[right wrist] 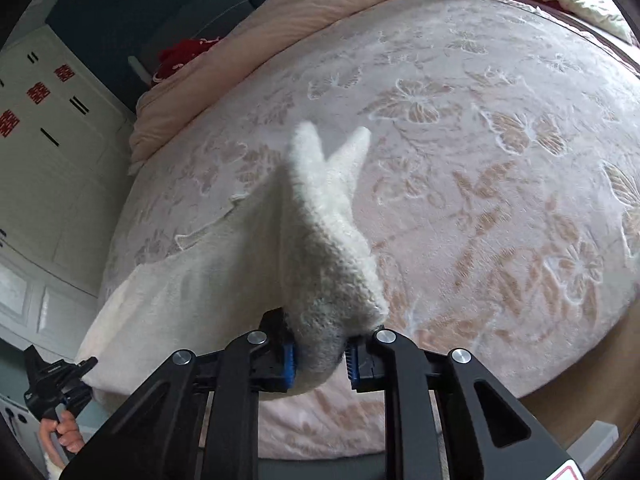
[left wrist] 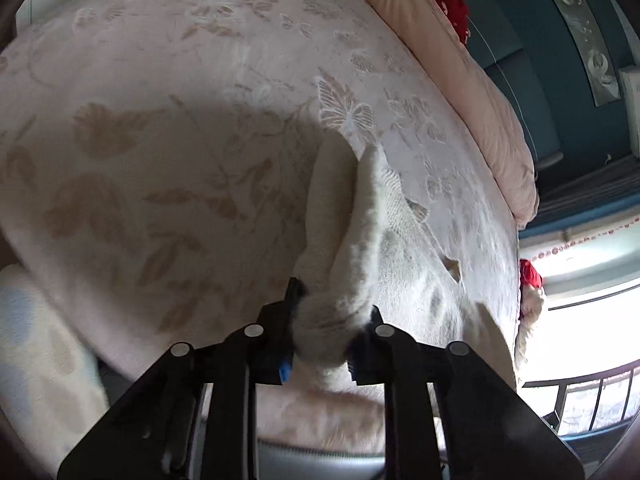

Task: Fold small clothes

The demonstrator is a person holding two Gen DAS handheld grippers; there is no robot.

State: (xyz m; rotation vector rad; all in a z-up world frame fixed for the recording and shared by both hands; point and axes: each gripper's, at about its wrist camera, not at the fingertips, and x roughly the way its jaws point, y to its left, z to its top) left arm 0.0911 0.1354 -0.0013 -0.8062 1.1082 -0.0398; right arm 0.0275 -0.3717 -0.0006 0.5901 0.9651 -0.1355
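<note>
A small white knitted garment (left wrist: 360,236) hangs stretched above the pink flowered bed (left wrist: 180,140). My left gripper (left wrist: 330,332) is shut on one bunched corner of it. In the right wrist view the same white garment (right wrist: 320,248) rises in a fold from my right gripper (right wrist: 320,354), which is shut on another corner. The cloth spans leftward to the left gripper (right wrist: 80,372), seen at the lower left with the hand that holds it. The garment's lower edge is hidden behind the fingers.
A rolled pink quilt (right wrist: 248,40) lies along the head of the bed, with a red cushion (right wrist: 184,56) by the dark blue headboard. White wardrobe doors (right wrist: 48,160) stand at left. A window and balcony rail (left wrist: 592,392) are at the right of the left wrist view.
</note>
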